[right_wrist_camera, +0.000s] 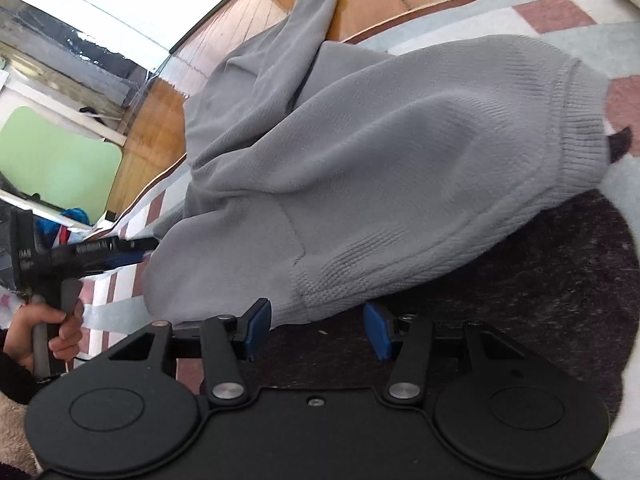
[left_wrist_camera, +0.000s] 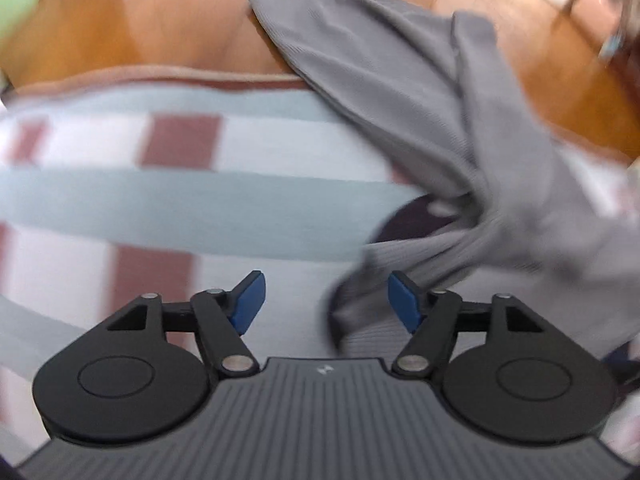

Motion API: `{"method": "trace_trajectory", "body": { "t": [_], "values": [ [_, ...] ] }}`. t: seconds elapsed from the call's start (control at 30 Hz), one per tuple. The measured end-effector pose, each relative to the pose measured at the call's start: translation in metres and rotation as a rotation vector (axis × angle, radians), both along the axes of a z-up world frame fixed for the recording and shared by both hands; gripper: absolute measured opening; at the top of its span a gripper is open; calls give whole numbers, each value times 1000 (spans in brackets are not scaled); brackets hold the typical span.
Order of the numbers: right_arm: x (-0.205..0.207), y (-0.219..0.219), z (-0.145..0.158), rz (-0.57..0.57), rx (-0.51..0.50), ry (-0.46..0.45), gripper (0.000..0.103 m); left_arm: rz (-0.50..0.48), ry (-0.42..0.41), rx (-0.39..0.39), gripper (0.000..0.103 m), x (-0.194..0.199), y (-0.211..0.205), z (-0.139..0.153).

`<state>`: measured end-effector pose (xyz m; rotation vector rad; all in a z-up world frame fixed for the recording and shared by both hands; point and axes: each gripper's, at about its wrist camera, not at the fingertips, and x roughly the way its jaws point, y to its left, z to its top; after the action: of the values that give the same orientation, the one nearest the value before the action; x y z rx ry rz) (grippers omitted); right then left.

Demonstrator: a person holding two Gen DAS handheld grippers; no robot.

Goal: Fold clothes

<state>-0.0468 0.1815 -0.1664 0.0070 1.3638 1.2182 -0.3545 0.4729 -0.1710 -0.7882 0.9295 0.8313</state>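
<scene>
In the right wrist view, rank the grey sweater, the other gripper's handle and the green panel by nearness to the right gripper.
1. Grey sweater, its hem just ahead of the right gripper.
2. Other gripper's handle, low at left, in a hand.
3. Green panel, far at left.

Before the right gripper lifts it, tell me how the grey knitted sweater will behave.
The grey knitted sweater likely flops and drapes: it lies bunched in soft folds. Its thick ribbed hem suggests some weight. The textured knit probably won't slip between the blue pads.
</scene>
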Motion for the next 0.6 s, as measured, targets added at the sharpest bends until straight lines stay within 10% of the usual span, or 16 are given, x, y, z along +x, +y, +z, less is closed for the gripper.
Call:
{"method": "trace_trajectory", "body": {
  "t": [0.37,0.4,0.43,0.6],
  "values": [
    [-7,42,-9,-27,43,58,79,-61,178,80,92,43,-4,-30],
    [-9,46,-7,-34,39,21,61,-67,188,94,92,45,-5,-30],
    [-11,49,-4,-44,17,-46,18,-67,185,102,92,43,-6,-27],
    [-11,35,32,-118,-15,-383,9,-59,153,83,92,37,-6,-23]
  ]
}}
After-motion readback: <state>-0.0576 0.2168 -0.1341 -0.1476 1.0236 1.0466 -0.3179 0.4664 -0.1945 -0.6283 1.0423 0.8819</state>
